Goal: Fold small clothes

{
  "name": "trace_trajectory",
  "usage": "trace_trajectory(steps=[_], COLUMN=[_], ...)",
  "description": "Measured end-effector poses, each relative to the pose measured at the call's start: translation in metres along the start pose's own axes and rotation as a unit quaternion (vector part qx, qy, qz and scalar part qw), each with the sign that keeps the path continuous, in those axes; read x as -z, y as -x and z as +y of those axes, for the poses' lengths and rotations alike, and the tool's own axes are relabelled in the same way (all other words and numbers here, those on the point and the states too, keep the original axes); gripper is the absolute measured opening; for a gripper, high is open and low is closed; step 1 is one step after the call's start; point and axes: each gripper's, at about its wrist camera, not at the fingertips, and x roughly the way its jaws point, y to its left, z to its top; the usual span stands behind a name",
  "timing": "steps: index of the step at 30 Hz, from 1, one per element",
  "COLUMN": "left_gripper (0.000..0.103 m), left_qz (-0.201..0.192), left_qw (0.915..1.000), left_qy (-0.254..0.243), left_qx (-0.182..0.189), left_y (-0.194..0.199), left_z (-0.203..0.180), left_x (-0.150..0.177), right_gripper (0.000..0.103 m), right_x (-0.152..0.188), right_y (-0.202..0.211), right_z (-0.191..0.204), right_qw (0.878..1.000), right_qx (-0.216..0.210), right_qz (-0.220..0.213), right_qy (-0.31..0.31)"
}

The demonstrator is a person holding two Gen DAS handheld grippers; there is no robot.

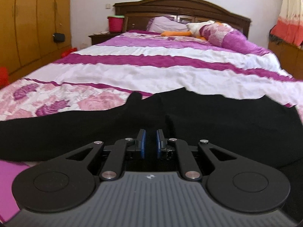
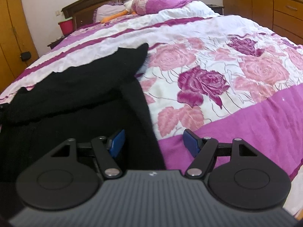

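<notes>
Black garment [image 1: 208,117] spread on bed [image 1: 151,71] for folding; left gripper [image 1: 151,143] nearly closed, pinching fabric, apparently; right gripper [image 2: 155,141] wide, straddling edge, holding nothing.

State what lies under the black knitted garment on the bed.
The black knitted garment lies on a pink, purple and white floral quilt, visible all around it. The quilt's pattern directly beneath is covered.

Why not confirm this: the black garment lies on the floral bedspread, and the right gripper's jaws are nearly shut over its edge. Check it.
Wrong on one point. The right gripper has its jaws wide open, as the right wrist view shows. The black garment does lie on the floral bedspread, its edge between the blue pads.
</notes>
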Motion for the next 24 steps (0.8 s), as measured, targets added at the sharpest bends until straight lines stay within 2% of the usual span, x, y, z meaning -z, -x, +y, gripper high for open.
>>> trace_trajectory(steps=[2,3,5,7,9,17,24], left_gripper=[0.015,0.019,0.031,0.051,0.057,0.057,0.057], left_qz=[-0.002,-0.003,-0.004,-0.006,-0.003,0.027,0.023], left_qw=[0.9998,0.9996,0.9990,0.9984,0.9980,0.9964,0.9944], left_qy=[0.007,0.012,0.017,0.017,0.011,0.035,0.029], left_qx=[0.017,0.025,0.040,0.053,0.062,0.072,0.099], left_y=[0.001,0.000,-0.001,-0.005,-0.012,-0.053,-0.068], left_z=[0.001,0.002,0.001,-0.001,-0.003,0.000,-0.004], left_x=[-0.002,-0.004,-0.006,-0.008,-0.010,-0.008,-0.005], right_gripper=[0.070,0.070,0.070,0.070,0.070,0.069,0.069], right_x=[-0.005,-0.008,-0.014,-0.023,-0.033,-0.085,-0.106], right_y=[0.003,0.004,0.005,0.002,-0.003,-0.061,-0.123], right_z=[0.003,0.005,0.008,0.012,0.015,0.027,0.033], right_qw=[1.000,1.000,1.000,1.000,0.999,0.999,0.999], right_qx=[-0.007,-0.009,-0.013,-0.017,-0.024,-0.035,-0.026], right_qz=[-0.004,-0.006,-0.010,-0.013,-0.017,-0.028,-0.028], right_qy=[0.003,0.006,0.012,0.017,0.020,0.027,0.026])
